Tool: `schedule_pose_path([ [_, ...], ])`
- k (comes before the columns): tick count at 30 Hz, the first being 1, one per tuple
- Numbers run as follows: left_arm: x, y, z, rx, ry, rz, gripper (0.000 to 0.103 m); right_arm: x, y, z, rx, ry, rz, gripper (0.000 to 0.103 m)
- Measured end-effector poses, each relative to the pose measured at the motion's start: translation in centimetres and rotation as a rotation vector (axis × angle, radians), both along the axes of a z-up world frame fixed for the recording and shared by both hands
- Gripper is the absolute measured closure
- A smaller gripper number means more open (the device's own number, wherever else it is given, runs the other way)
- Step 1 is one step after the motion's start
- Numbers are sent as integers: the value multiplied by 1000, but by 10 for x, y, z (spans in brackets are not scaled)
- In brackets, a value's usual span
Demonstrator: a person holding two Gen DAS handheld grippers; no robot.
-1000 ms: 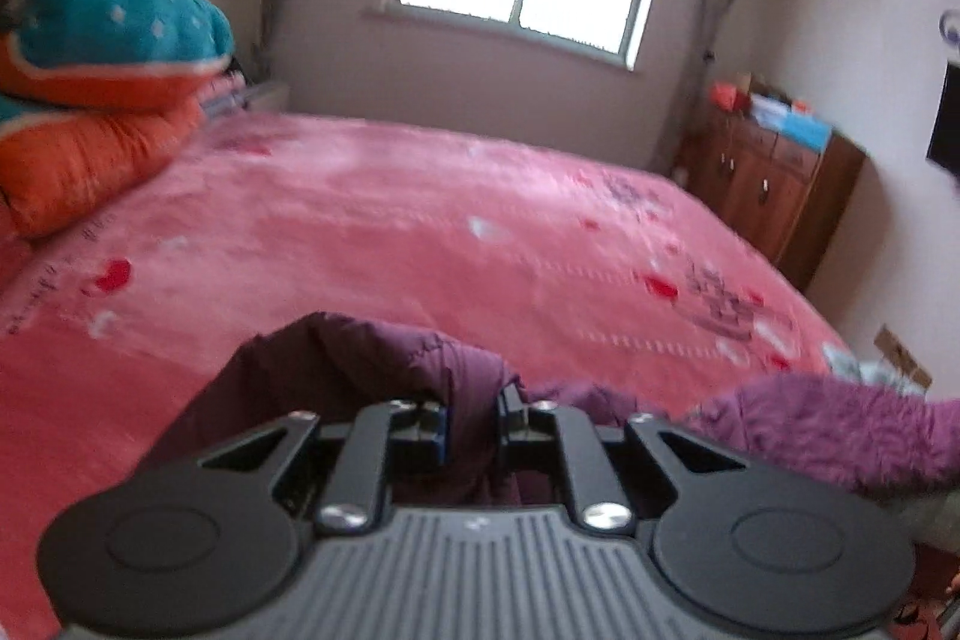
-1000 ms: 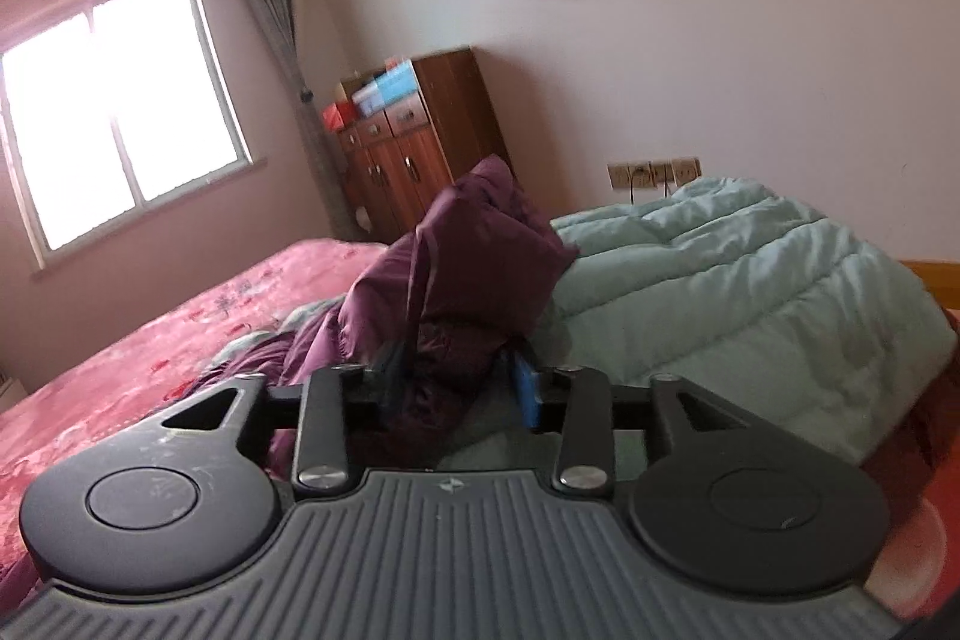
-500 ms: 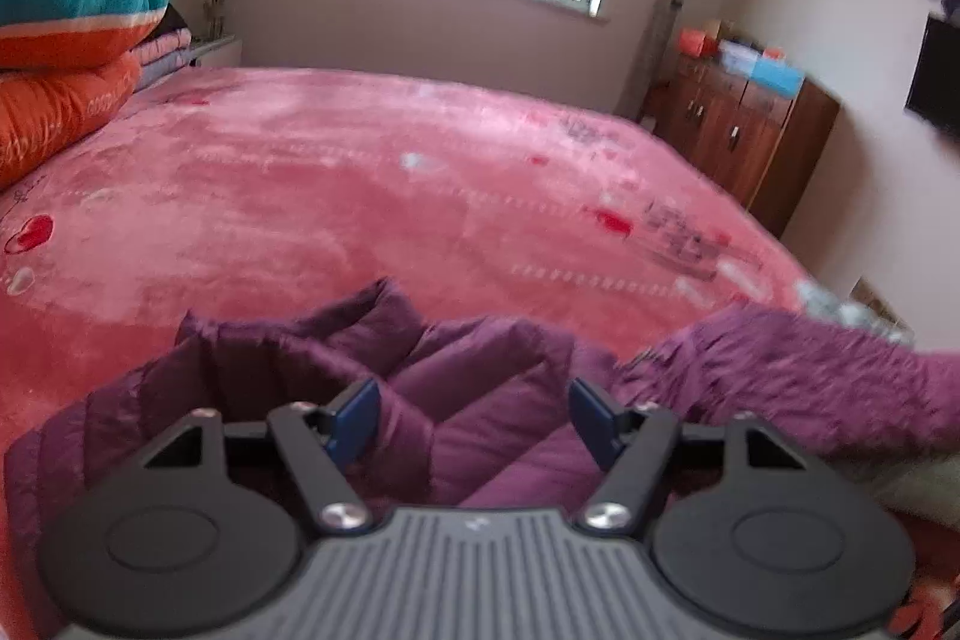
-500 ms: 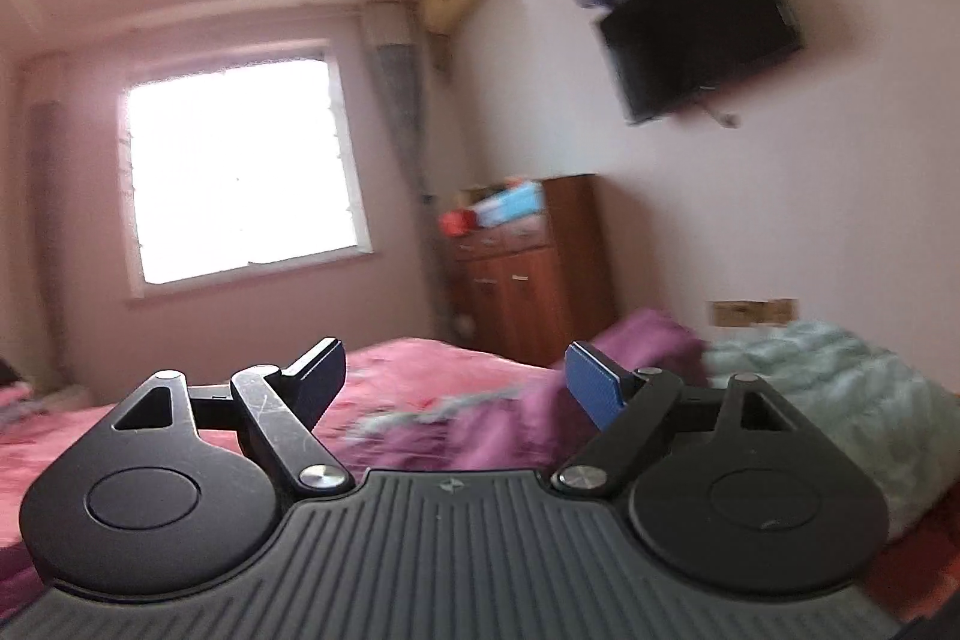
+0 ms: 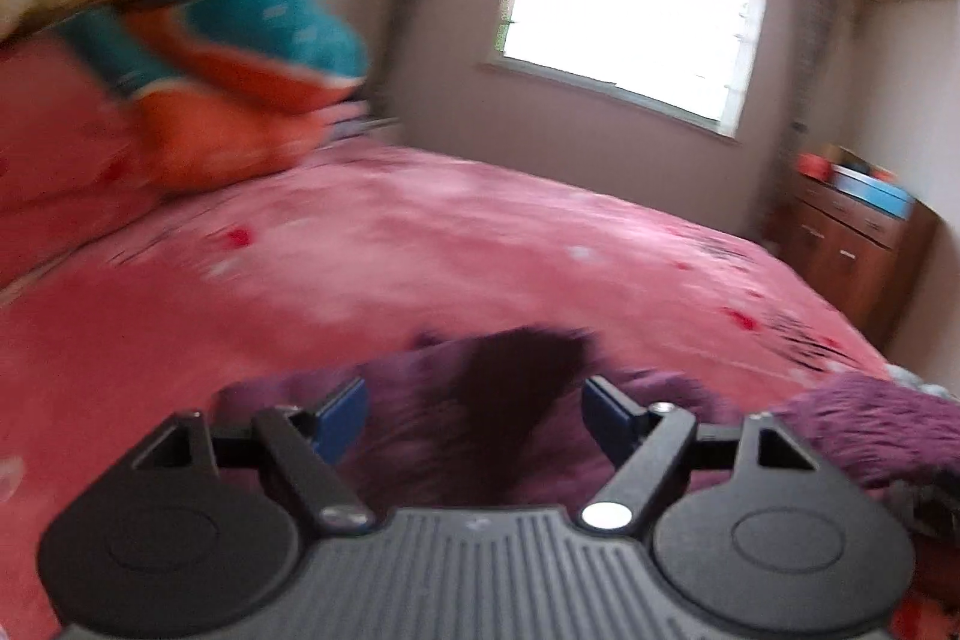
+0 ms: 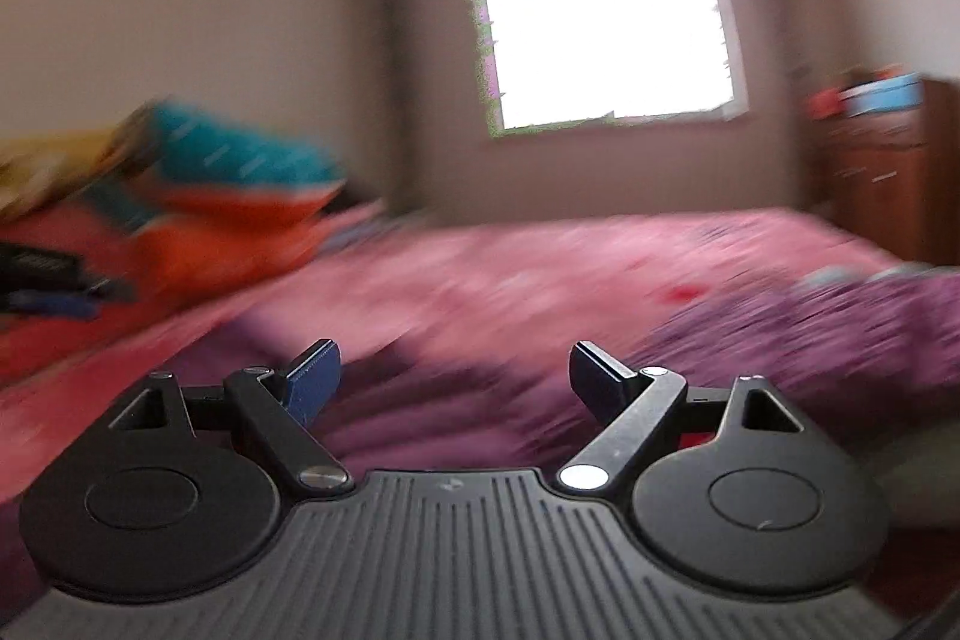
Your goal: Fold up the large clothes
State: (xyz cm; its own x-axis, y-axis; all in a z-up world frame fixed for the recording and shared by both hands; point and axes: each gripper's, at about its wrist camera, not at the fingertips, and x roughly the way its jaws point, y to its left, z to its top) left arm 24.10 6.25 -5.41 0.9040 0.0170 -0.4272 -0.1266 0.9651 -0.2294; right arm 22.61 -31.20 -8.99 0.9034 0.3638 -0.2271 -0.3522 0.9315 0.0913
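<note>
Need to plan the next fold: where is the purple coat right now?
In the left wrist view, the purple coat lies low and centre on the pink bedspread.

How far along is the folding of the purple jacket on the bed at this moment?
Early stage. The purple jacket lies rumpled on the pink bed, no neat fold visible. Nothing is in hand: the left tongs and right tongs have just been opening, with the jacket below them and the pads clear of it. Flattening and folding appear to remain.
</note>
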Motion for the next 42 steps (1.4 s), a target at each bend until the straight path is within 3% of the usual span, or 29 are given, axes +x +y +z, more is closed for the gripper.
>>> schedule_pose_path([
  [3, -9, 23, -32, -49, 48, 54, 26, -8, 48, -18, -89, 70, 144, 0],
  [6, -9, 36, -55, -47, 82, 94, 27, -11, 92, -35, -171, 125, 231, 1],
  [9, -6, 42, -69, -100, 97, 44, 29, -12, 129, -42, -140, 179, 251, 5],
  [12, -5, 48, -75, -183, 69, -51, 29, 4, 146, -49, -113, 247, 256, 19],
  [14, -3, 50, -80, -252, 57, -130, 29, 11, 159, -53, -82, 287, 241, 20],
  [17, 5, 51, -90, -328, 81, -205, 29, 23, 163, -51, -6, 338, 208, 22],
  [20, 14, 54, -103, -378, 145, -213, 29, 32, 157, -54, 51, 380, 193, 22],
  [23, 17, 55, -112, -398, 195, -223, 29, 34, 159, -57, 76, 397, 176, 30],
  [25, 19, 54, -113, -377, 207, -230, 29, 38, 170, -60, 61, 403, 160, 66],
  [27, 24, 52, -116, -367, 222, -226, 29, 42, 178, -64, 55, 415, 126, 78],
  [28, 25, 56, -119, -375, 228, -221, 29, 42, 179, -66, 70, 422, 118, 89],
  [33, 26, 63, -121, -403, 240, -211, 29, 28, 167, -52, 125, 362, 46, 97],
  [42, 19, 78, -120, -469, 194, -141, 29, -5, 83, 35, 472, 269, -65, 98],
])
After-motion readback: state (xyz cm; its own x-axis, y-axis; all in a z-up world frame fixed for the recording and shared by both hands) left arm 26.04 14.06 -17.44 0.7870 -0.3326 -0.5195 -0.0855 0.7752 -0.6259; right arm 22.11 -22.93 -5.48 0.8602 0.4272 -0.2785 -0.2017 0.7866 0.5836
